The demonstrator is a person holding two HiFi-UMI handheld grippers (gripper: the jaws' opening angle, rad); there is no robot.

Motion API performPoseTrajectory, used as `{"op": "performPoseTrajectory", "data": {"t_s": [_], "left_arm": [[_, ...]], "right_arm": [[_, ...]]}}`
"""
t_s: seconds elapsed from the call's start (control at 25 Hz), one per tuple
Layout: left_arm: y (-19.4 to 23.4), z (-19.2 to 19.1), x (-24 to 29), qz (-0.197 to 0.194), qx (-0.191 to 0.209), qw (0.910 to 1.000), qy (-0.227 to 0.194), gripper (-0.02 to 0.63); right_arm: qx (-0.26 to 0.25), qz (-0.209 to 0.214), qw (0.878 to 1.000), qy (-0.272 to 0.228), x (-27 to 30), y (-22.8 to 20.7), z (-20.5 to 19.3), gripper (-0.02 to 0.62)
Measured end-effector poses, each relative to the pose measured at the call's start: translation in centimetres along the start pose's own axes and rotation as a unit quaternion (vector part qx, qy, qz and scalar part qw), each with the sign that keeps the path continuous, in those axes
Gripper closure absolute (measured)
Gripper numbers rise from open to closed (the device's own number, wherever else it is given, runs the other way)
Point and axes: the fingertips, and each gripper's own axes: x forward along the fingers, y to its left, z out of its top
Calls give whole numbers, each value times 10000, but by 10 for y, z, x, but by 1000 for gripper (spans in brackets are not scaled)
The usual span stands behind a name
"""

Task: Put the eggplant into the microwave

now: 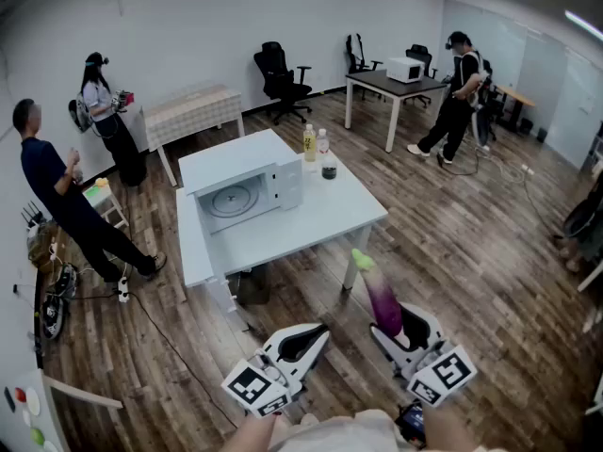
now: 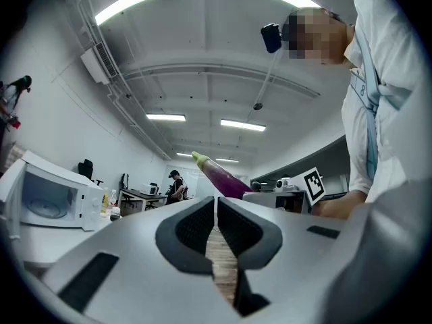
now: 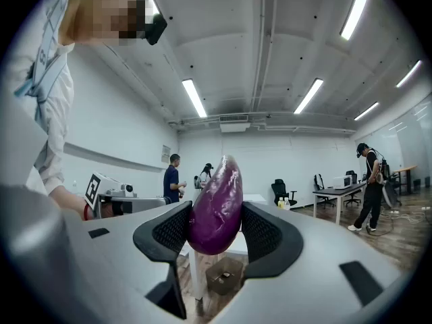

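My right jaws (image 3: 216,211) are clamped on the eggplant (image 3: 219,187). Its fat purple body is wedged between the two dark pads, which press on it from either side. The rest of it runs out past the tips, and in the head view its green stem end points away from me toward the white surface (image 1: 325,222). The eggplant touches nothing but my pads; it hangs in the air above the wooden floor (image 1: 471,252), short of the surface's near edge.

My left jaws (image 2: 216,206) are closed on themselves with nothing between them; only a thin slit of floor shows between the pads. They sit just to the left of my right jaws, at about the same distance from the surface, and from them I see the eggplant sticking up beyond my right jaws.

The microwave (image 1: 247,194) stands on the surface, ahead of both jaws and off to the left, well apart from the eggplant. Its door (image 1: 193,243) is swung open and the round turntable inside is bare. A few bottles (image 1: 317,146) stand just beyond the microwave, on the surface's far side.
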Motion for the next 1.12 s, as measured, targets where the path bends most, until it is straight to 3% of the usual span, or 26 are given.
{"op": "performPoseTrajectory", "data": {"t_s": [1.12], "left_arm": [[7, 5, -17, 135, 8, 9999, -68, 589]], "right_arm": [[-122, 179, 9997, -82, 15, 21, 6, 350]]}}
